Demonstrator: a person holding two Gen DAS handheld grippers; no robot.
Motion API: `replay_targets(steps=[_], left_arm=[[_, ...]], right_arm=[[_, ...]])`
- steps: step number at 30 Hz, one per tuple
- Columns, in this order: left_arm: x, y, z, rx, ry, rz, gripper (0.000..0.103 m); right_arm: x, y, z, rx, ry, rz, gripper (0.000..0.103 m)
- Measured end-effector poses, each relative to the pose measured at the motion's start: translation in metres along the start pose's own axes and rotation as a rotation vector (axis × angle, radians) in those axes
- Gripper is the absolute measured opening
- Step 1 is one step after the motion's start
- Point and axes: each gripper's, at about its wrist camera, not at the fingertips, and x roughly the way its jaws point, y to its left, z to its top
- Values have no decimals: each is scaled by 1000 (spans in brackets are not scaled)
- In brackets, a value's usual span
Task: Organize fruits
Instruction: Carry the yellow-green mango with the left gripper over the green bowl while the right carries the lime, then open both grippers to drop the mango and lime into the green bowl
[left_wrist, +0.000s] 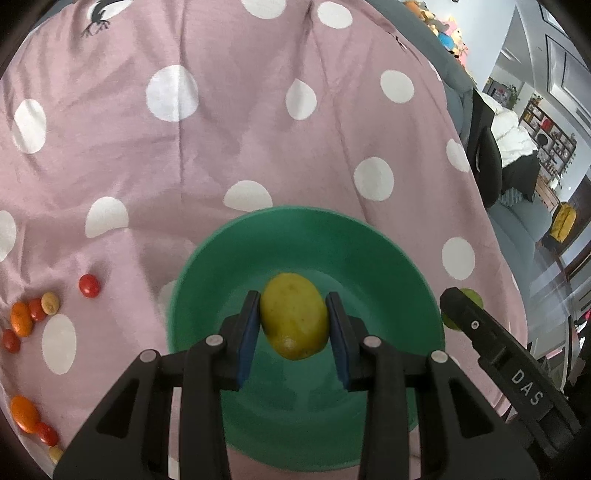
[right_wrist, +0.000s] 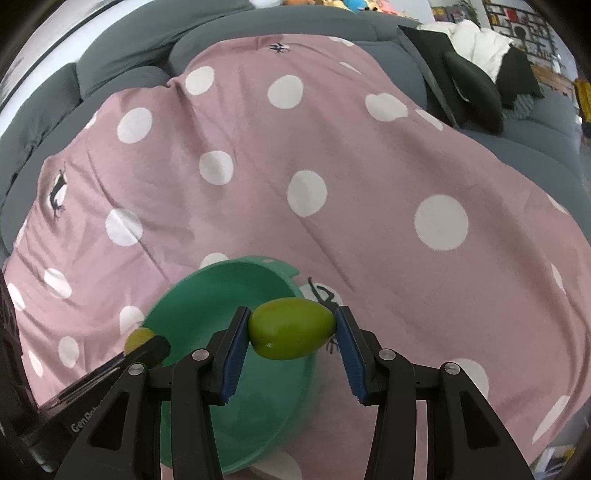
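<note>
A green bowl (left_wrist: 207, 280) sits on a pink polka-dot cloth; it also shows in the right wrist view (right_wrist: 207, 295). My left gripper (left_wrist: 293, 321) is shut on a yellow oval fruit (left_wrist: 293, 319) and holds it over the bowl's inside; that fruit peeks out in the right wrist view (right_wrist: 137, 338). My right gripper (right_wrist: 291, 328) is shut on a green oval fruit (right_wrist: 291, 328) above the bowl's right rim; a sliver of that fruit shows in the left wrist view (left_wrist: 474, 297) behind the right gripper's finger.
Several small red, orange and yellow tomatoes (left_wrist: 88, 285) and kumquats (left_wrist: 21, 318) lie on the cloth (left_wrist: 258, 147) left of the bowl. A grey sofa (right_wrist: 129, 48) lies under the cloth, with black and white clothes (right_wrist: 480, 55) at the far right.
</note>
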Motion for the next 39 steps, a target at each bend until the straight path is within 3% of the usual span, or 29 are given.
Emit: replay_targets(steps=[16, 39], left_arm=[[20, -18, -11, 82, 26, 7, 35], [44, -17, -18, 58, 102, -3, 35]], right_arm=[[4, -6, -2, -10, 7, -67, 48], [8, 18, -7, -126, -4, -108, 48]])
